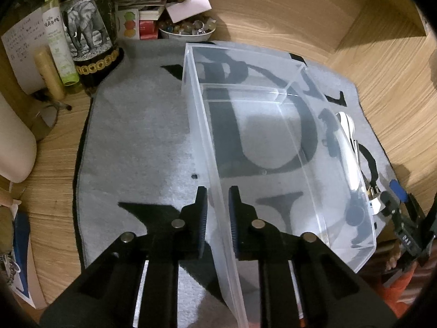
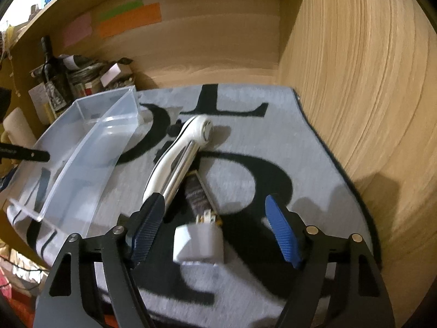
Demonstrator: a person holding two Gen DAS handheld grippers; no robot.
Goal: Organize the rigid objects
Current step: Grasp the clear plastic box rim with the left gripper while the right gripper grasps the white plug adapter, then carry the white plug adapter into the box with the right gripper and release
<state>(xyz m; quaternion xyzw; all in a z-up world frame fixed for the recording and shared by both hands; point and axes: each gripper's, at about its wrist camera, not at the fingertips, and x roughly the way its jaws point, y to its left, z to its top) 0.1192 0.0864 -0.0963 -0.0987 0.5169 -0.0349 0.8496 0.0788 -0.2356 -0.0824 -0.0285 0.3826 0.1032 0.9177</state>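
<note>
Left gripper (image 1: 217,220) has its pads closed on the near wall of the clear bin (image 1: 273,142), one pad outside and one inside the wall. That pinch looks meant to steady the bin, or to drag it, while the other hand loads it. The bin is empty and sits on a grey mat (image 1: 131,142) with big black letters, its far end split off by a clear divider.

Right gripper (image 2: 215,232) stands wide, with nothing pressed by its pads. Between its fingers, low in the right wrist view, lies a white plug (image 2: 198,246), prongs pointing away. The pads flank it but do not touch it, so this reads as a lineup for a grasp, not a hold.

Just past the plug lies a dark flat item (image 2: 197,192); what it is I cannot tell. Across it, and partly on it, leans a white-and-chrome tool (image 2: 179,158) with a round head at the far end. All three lie on the mat just beside the bin's right wall, near enough for a short lift over the rim.

Farther back, against the wooden wall, stands clutter: an elephant tin (image 1: 87,30), a green tube (image 1: 58,46), stacked papers and a bowl (image 1: 188,34) of small trinkets. It is well apart from the bin and likely not part of the job.
</note>
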